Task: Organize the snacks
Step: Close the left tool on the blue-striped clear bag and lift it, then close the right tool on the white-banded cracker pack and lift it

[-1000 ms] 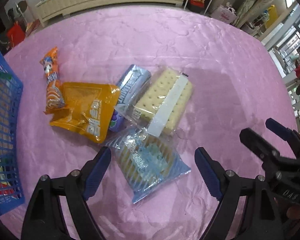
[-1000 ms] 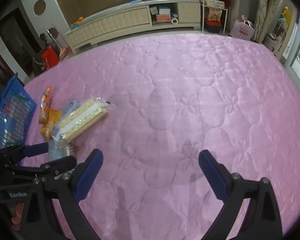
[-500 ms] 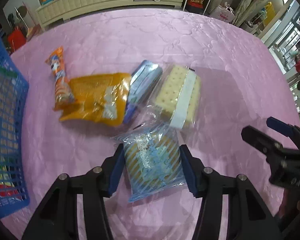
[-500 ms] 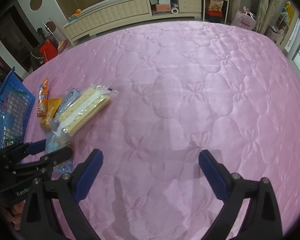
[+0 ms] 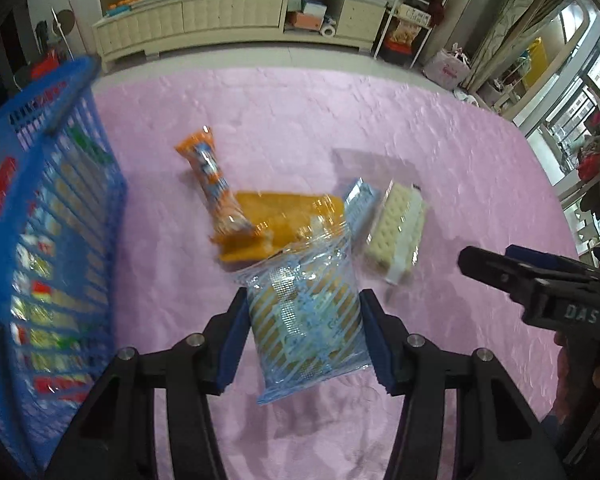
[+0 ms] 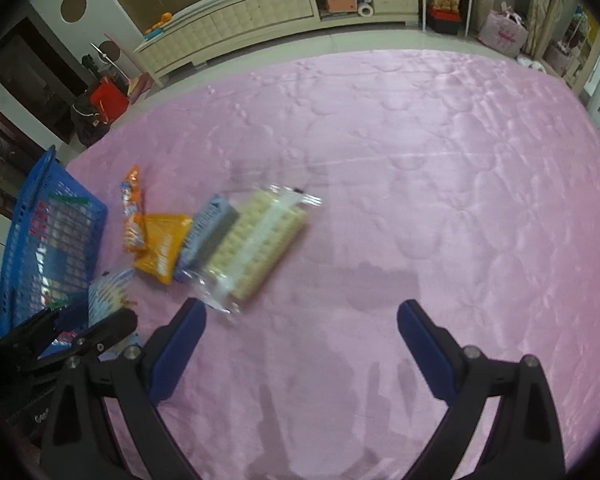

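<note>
My left gripper is shut on a blue striped cookie packet and holds it above the pink bedspread. Beyond it lie an orange pouch, an orange-and-blue snack stick, a grey-blue bar and a clear pack of cream crackers. A blue basket holding several snacks stands at the left. My right gripper is open and empty, just right of the cracker pack; the held packet and the basket show at its left.
A long cream cabinet stands on the floor beyond the bed's far edge. A rack and bags stand at the far right. The right gripper shows at the right in the left wrist view.
My left gripper closed on the striped cookie packet and lifted it, swinging toward the basket. My right gripper shifted left toward the cracker pack, still open.
</note>
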A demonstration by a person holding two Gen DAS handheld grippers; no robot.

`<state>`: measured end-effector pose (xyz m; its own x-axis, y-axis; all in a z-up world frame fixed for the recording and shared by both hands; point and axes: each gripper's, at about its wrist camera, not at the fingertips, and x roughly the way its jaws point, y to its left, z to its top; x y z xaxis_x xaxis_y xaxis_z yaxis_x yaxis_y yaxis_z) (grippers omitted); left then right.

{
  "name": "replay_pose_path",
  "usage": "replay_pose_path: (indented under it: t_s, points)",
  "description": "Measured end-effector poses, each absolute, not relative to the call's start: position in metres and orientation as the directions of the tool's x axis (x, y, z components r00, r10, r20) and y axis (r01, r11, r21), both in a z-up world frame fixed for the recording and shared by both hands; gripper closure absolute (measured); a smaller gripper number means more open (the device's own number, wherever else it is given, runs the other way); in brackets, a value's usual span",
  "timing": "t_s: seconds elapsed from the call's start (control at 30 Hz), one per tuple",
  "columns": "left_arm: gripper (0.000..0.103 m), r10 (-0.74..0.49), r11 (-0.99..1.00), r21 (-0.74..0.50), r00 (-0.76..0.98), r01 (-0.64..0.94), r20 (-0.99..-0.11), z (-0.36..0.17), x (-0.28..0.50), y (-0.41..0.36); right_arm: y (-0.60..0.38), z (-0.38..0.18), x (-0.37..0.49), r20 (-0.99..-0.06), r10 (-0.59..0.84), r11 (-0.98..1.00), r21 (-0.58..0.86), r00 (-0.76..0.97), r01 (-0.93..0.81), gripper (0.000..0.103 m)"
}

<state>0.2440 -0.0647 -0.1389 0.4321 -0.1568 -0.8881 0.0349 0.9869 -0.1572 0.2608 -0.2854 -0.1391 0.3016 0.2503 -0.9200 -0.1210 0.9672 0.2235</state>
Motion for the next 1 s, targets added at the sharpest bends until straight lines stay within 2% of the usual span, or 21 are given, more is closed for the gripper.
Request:
replay_pose_path:
  t_s: [0.33, 0.67, 1.0]
  points:
    - [0.052, -0.085, 0.996, -0.065, 0.490, 0.057, -0.867, -0.127, 0.259, -0.059, -0.255, -0.161, 0.297, -0.942, 0.227, 0.974, 0.224, 0.246, -0.038, 0.005]
    - [0.052, -0.098, 0.995, -0.078, 0.469, 0.062, -0.878, -0.137, 0.275, -0.051, -0.240, -0.185, 0.315, -0.971, 0.128, 0.991, 0.133, 0.204, 0.010, 0.005]
    - [0.052, -0.116, 0.993, -0.096, 0.451, 0.067, -0.885, -0.148, 0.280, -0.051, -0.210, -0.197, 0.328, -0.981, 0.020, 0.997, 0.004, 0.195, -0.082, 0.006]
